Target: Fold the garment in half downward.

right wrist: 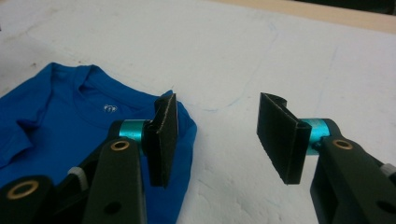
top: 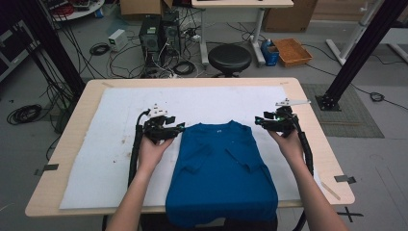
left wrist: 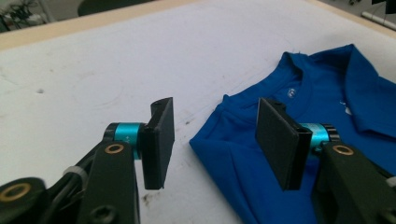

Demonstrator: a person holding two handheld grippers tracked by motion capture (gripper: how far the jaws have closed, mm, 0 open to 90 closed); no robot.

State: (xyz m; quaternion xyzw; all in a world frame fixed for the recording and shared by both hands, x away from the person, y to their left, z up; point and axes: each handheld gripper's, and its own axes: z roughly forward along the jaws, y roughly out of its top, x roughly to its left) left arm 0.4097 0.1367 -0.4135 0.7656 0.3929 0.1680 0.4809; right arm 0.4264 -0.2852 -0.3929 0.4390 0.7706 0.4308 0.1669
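Blue shirt (top: 222, 168) lies flat on white mat (top: 96, 144), sleeves folded in, collar toward far edge, hem hanging over near edge; long axis runs near to far. Left gripper (top: 169, 130) at left shoulder corner, jaws apart, nothing pinched. Right gripper (top: 266, 121) at right shoulder corner, jaws likewise apart, straddling the cloth edge, not clamping.

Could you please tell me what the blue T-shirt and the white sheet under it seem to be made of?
The blue T-shirt looks like soft knit cotton or a blend: matte, limp folds, ribbed collar. The white sheet seems a thin felt-like or paper-like mat: dull, lightly textured, stained; which one is unclear.
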